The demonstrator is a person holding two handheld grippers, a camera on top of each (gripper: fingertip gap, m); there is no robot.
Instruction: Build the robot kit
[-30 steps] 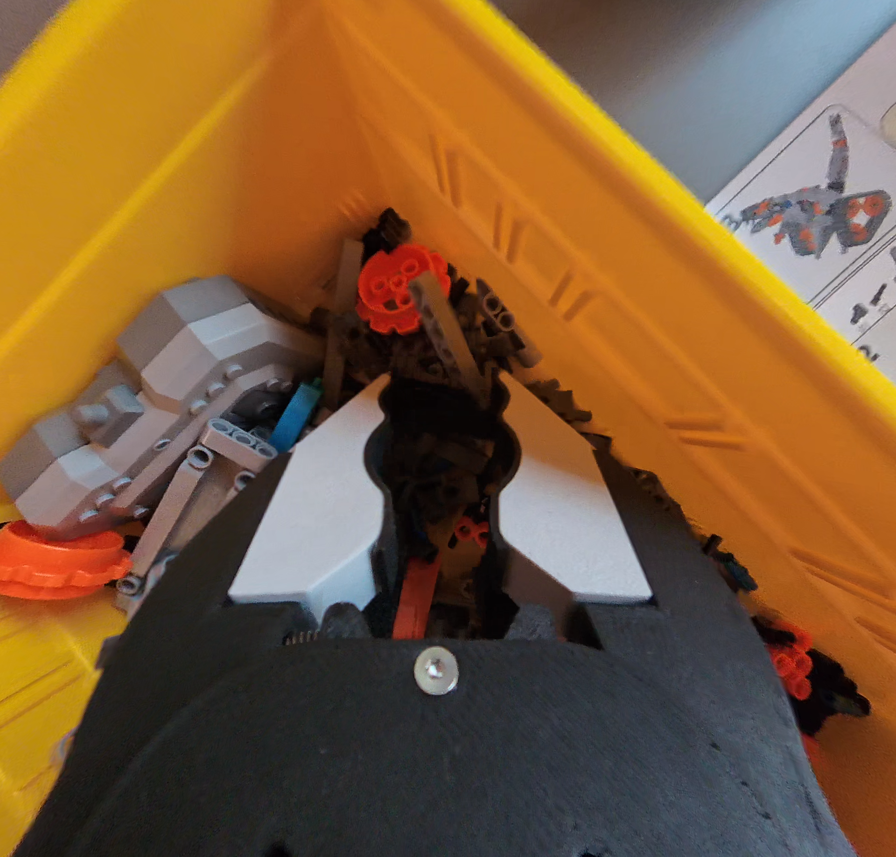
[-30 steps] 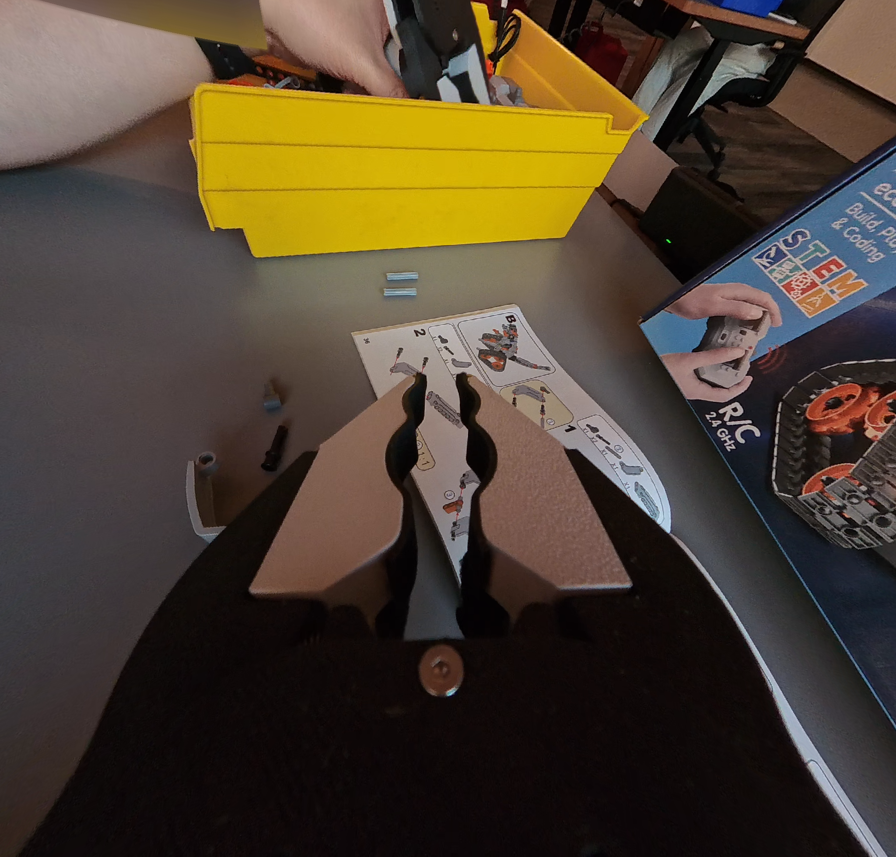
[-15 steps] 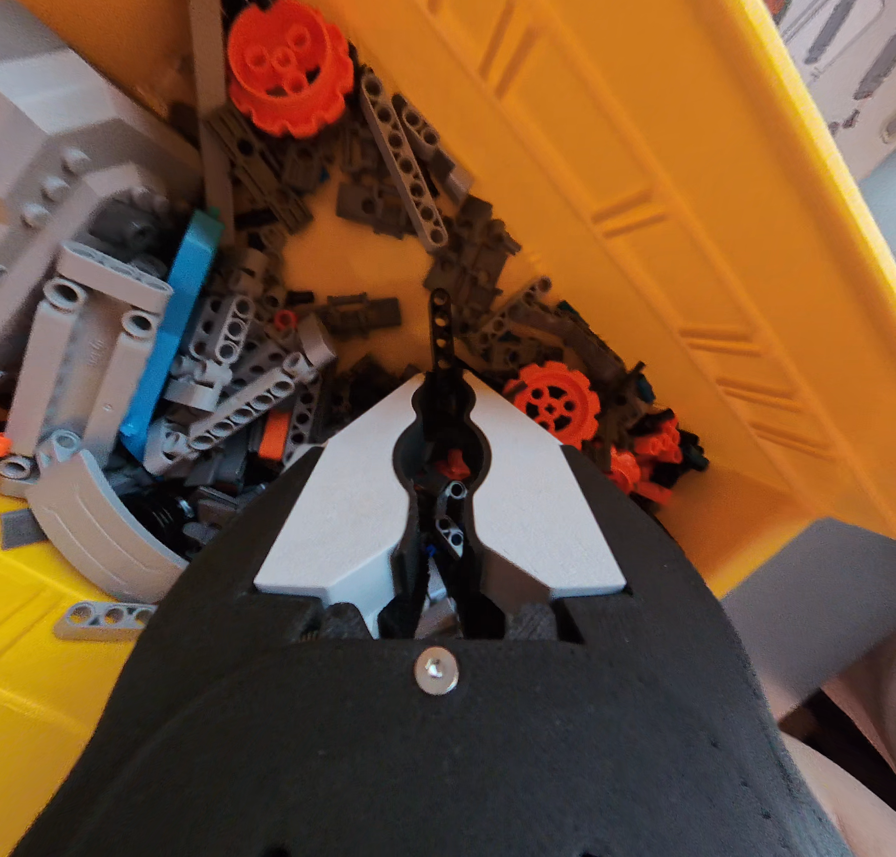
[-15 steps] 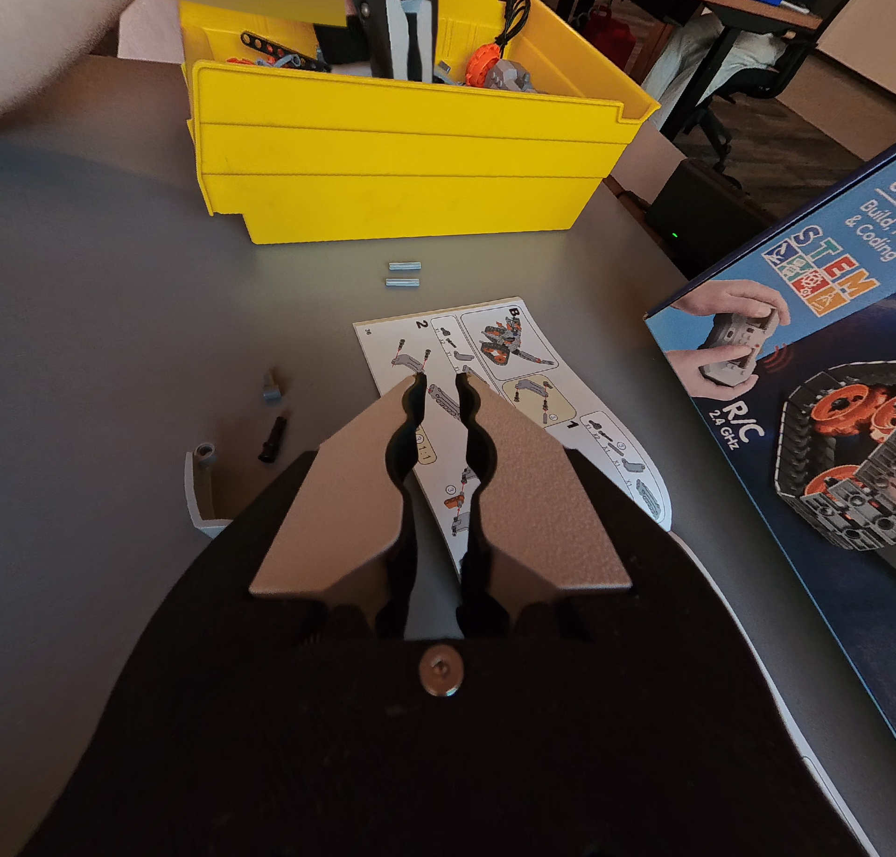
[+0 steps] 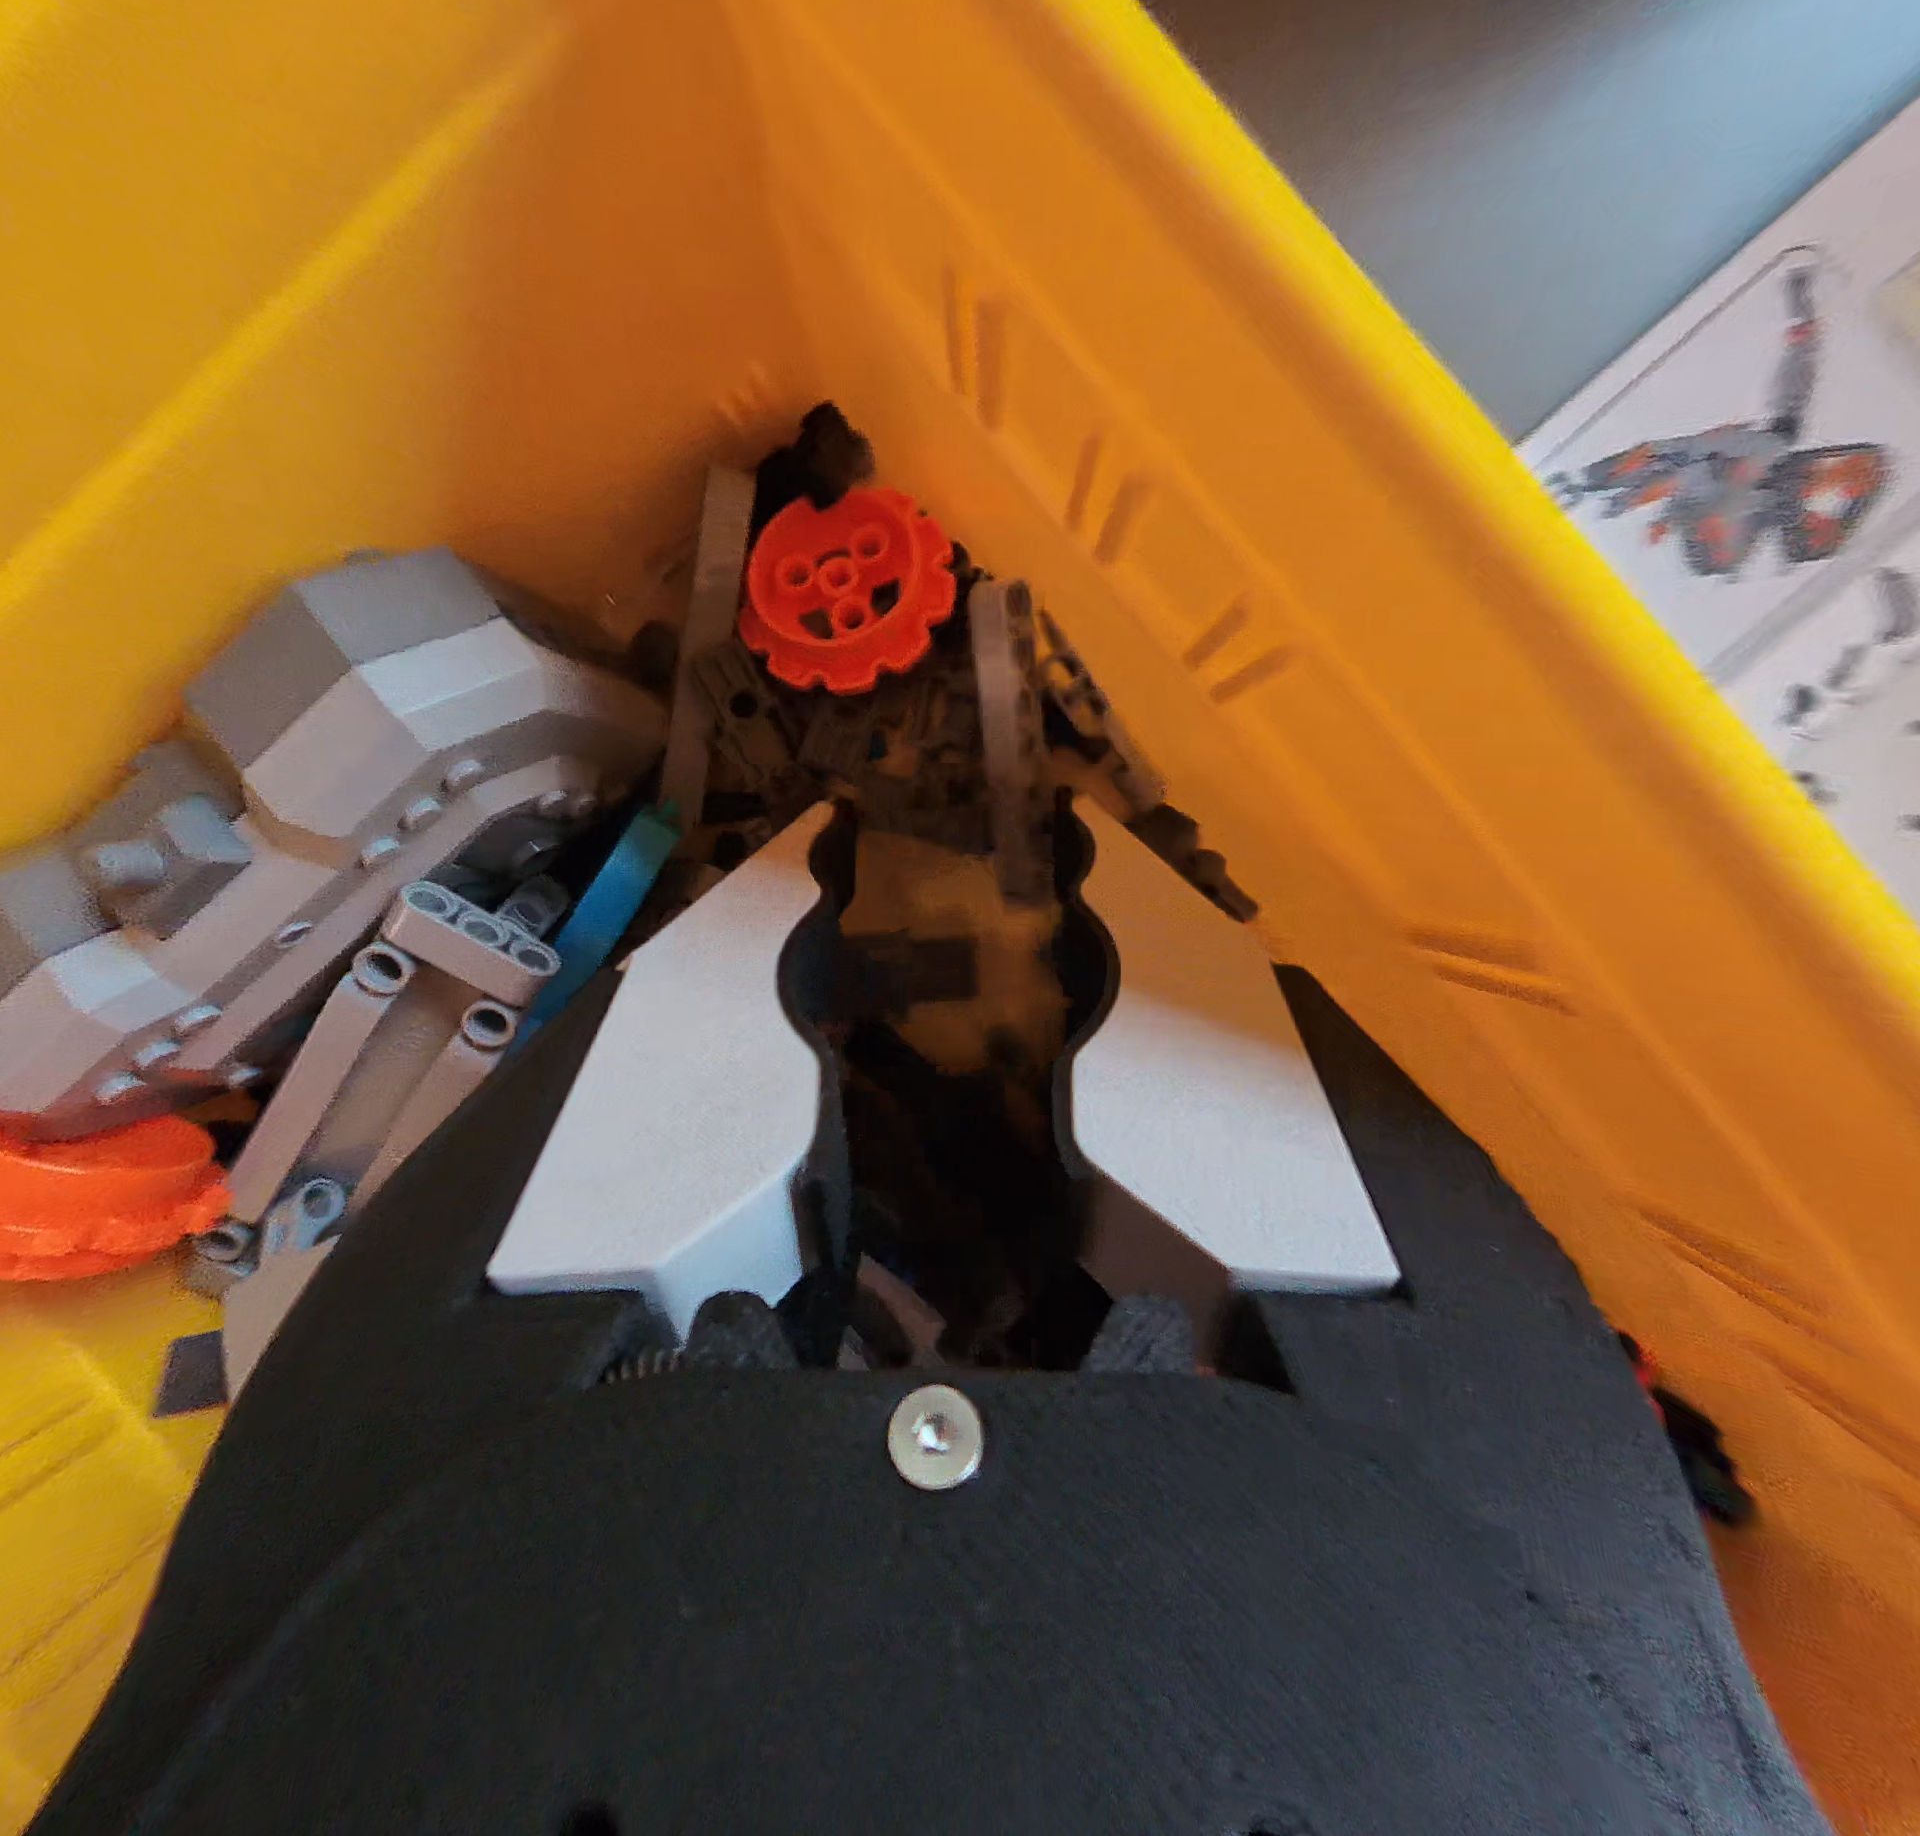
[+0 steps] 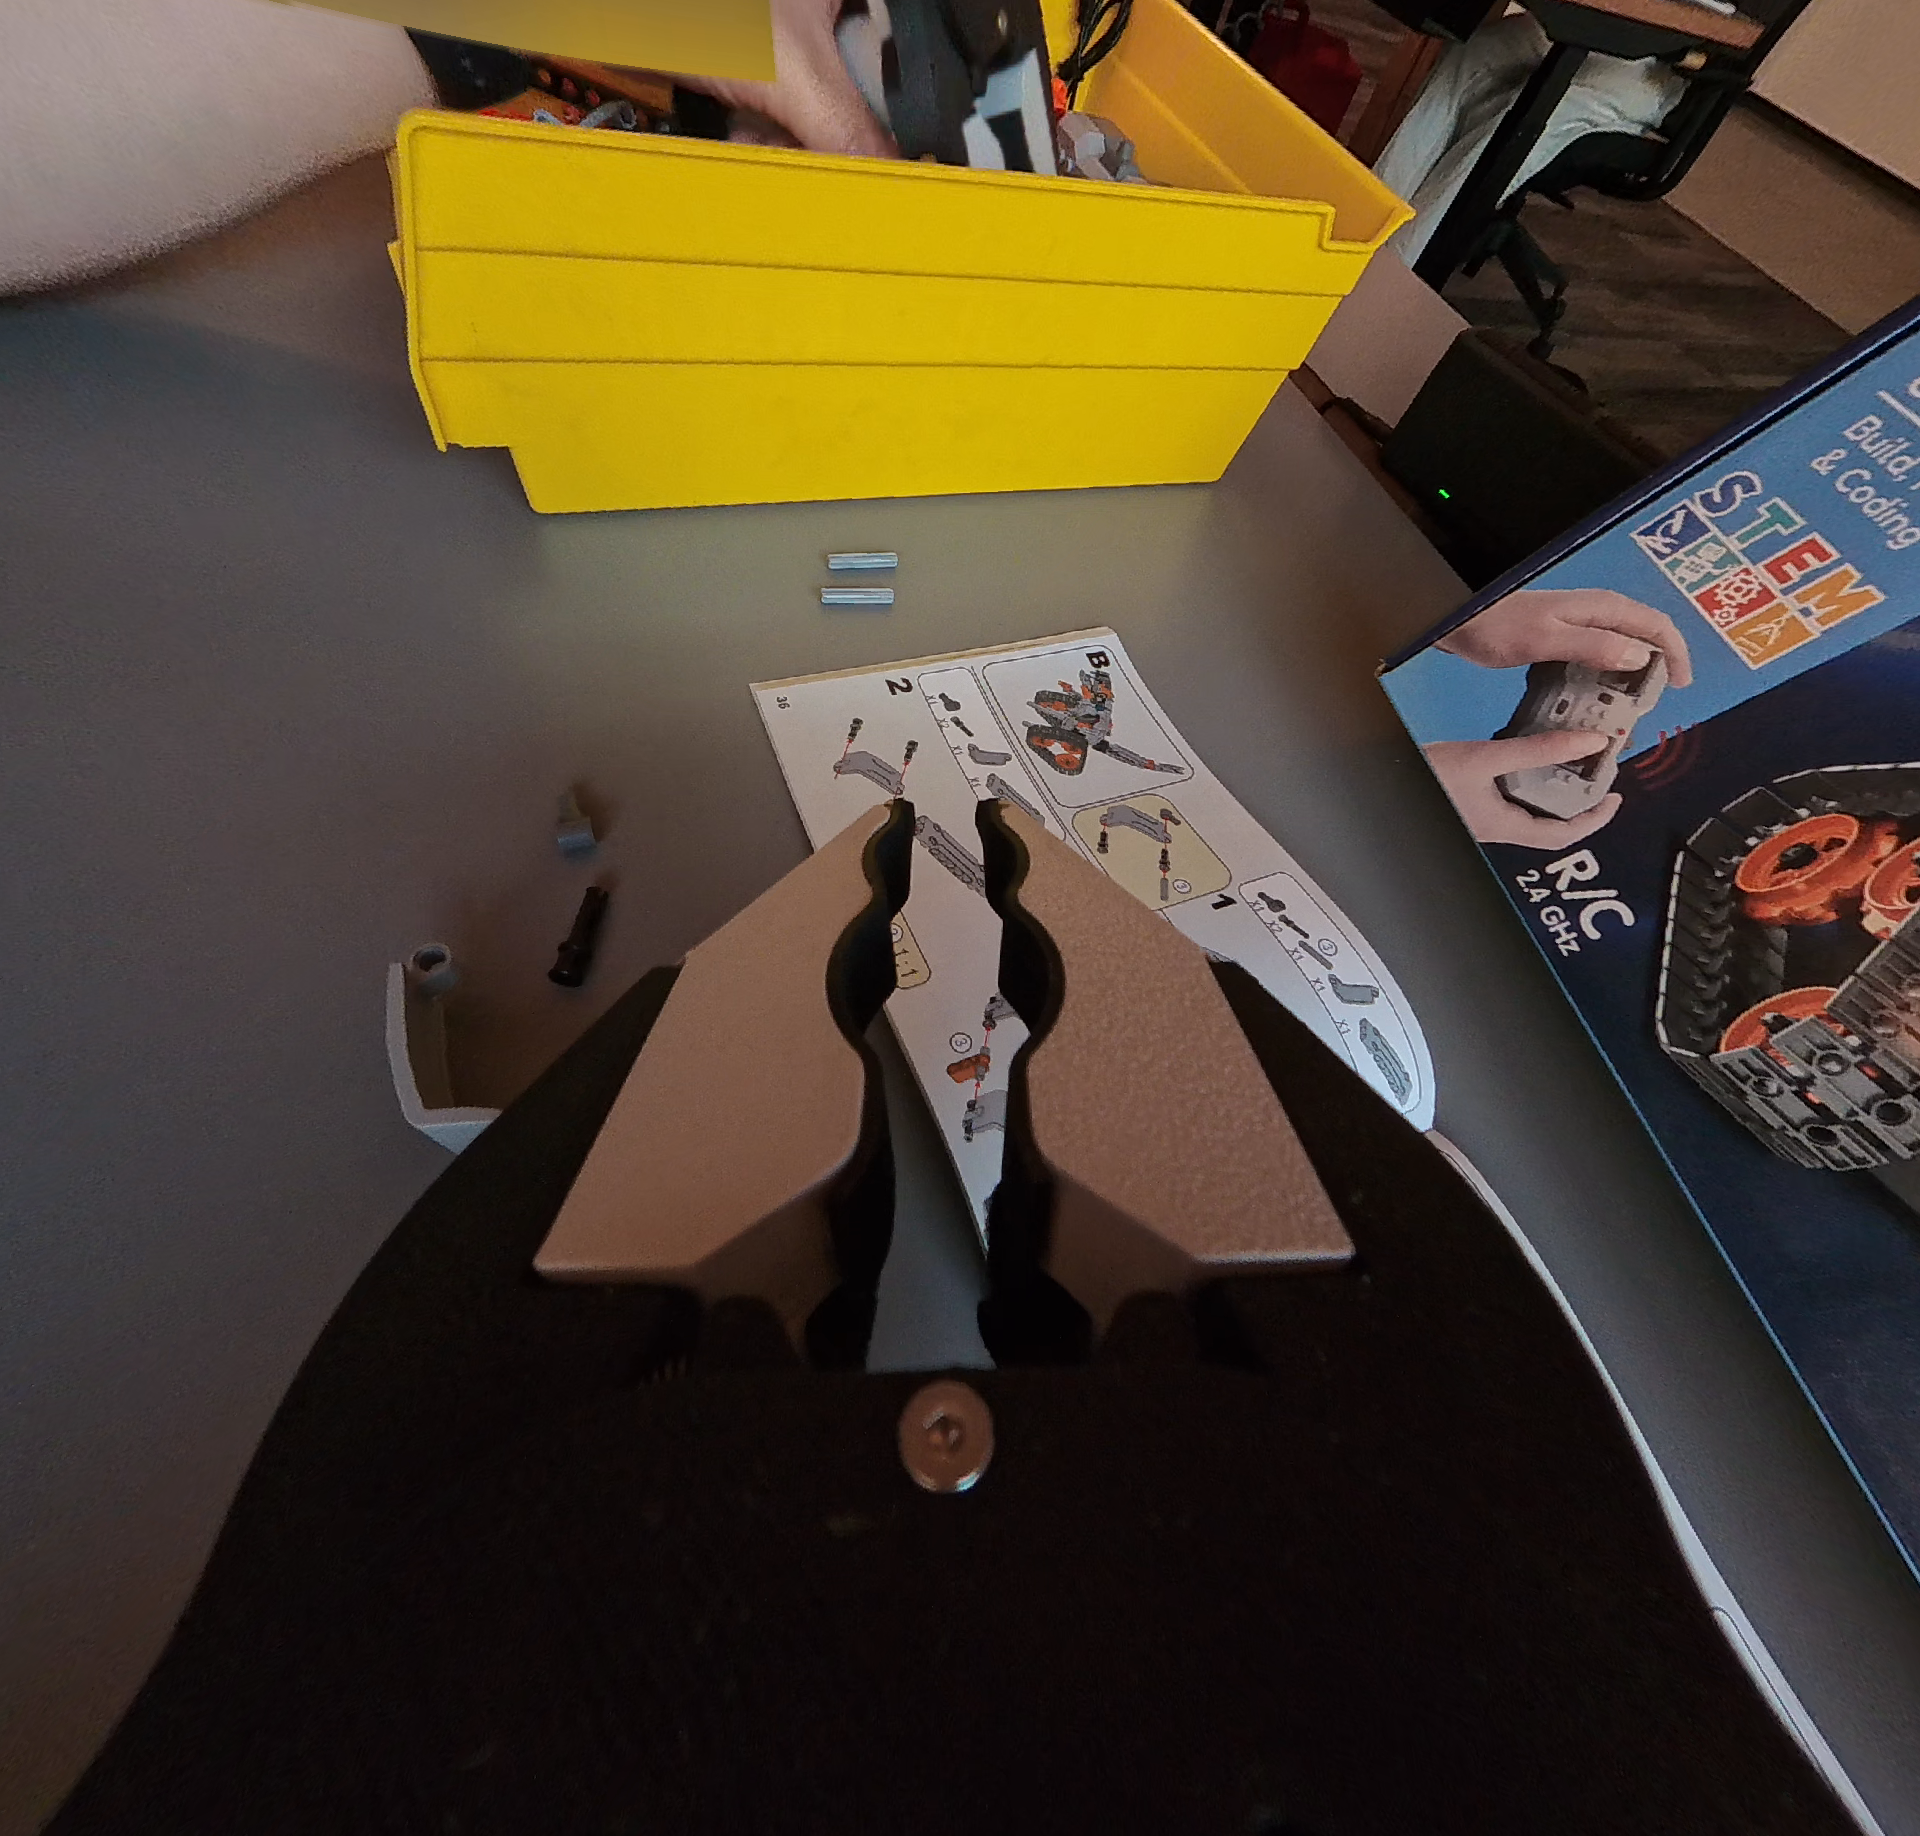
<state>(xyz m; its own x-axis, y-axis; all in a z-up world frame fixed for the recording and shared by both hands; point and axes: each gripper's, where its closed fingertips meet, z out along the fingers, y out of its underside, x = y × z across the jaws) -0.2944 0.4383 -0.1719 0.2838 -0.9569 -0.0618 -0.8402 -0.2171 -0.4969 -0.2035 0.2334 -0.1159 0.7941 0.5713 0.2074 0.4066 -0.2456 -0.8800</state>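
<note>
The left gripper (image 5: pixel 945 830), pinched on a black beam half a second ago, now hangs spread and empty over the bin (image 5: pixel 1195 456) corner, below an orange gear (image 5: pixel 844 589). The right gripper (image 6: pixel 943 810) stays slightly parted above the booklet (image 6: pixel 1122 830).

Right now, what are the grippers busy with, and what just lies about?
In play: left gripper open inside yellow bin, among building parts; right gripper open above instruction sheet.
Lying about: two pale rods, black pin, grey piece, blue box.

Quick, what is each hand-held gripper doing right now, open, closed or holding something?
Left hand-held gripper: open, empty, inside the yellow bin above the loose parts.
Right hand-held gripper: slightly open, empty, over the instruction sheet.
</note>
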